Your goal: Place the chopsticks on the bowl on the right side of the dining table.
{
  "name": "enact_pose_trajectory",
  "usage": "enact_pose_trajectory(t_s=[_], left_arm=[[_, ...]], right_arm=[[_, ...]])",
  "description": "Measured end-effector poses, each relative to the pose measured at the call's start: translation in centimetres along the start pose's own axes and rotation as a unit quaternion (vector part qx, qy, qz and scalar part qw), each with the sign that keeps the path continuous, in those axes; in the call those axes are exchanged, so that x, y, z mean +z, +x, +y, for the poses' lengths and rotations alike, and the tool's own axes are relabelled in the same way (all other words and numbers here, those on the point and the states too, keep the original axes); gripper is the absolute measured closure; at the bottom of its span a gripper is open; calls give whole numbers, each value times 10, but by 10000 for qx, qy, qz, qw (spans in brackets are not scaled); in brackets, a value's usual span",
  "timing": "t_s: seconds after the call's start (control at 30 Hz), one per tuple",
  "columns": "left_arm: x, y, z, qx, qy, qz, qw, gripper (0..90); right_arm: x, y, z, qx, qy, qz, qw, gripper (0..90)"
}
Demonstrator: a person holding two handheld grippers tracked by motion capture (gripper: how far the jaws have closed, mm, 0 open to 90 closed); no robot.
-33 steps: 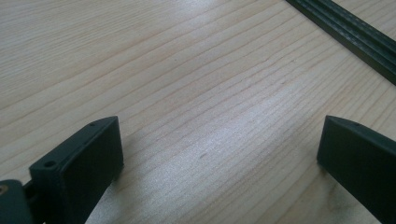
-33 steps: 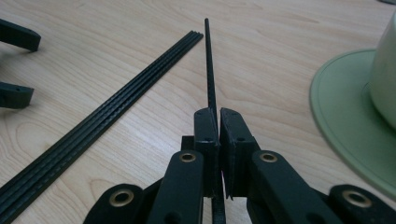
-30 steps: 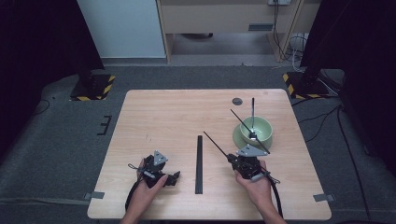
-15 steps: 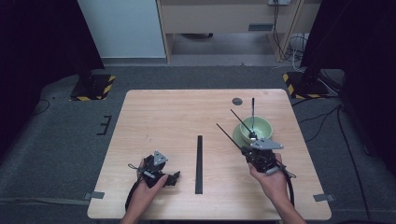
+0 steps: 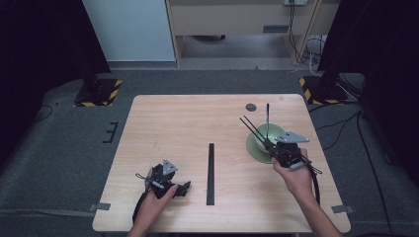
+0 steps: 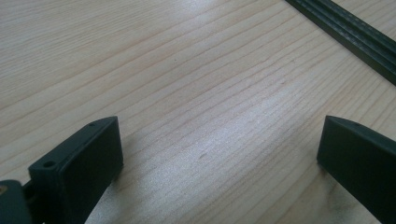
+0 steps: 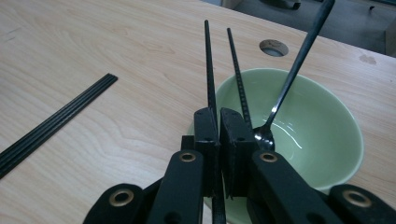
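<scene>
- Now the right gripper (image 7: 219, 122) is closed tight on 2 black chopsticks (image 7: 208, 65), and it hangs just over the near rim of the green bowl (image 5: 259, 148).
- Judging from this, the step is to put the chopsticks into the bowl, so their tips should point down inside the rim before the grip opens.
- Inside the bowl a black spoon (image 7: 292, 70) already leans; keep the chopsticks beside it, not on it.
- Well apart from the bowl, the left gripper (image 5: 185, 188) rests on the table (image 5: 188, 118) with jaws wide and holds nothing.
- Between bowl and left gripper lies a black strip (image 5: 211, 173); leave it.
</scene>
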State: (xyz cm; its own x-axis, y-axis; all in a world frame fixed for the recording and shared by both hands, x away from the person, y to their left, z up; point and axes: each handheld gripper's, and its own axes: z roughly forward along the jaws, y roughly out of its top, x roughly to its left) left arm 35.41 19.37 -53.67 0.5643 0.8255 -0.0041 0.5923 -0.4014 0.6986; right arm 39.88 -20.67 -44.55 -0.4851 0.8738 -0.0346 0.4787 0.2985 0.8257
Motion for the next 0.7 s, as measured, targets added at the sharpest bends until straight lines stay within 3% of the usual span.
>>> enact_pose_trajectory(t_s=[0.2, 0.7], left_arm=[[0, 0, 0, 7, 4, -1, 10000, 0], [0, 0, 0, 7, 4, -1, 10000, 0]], right_arm=[[11, -7, -4, 82, 42, -77, 9999, 862], [23, -9, -7, 153, 61, -123, 9998, 861]])
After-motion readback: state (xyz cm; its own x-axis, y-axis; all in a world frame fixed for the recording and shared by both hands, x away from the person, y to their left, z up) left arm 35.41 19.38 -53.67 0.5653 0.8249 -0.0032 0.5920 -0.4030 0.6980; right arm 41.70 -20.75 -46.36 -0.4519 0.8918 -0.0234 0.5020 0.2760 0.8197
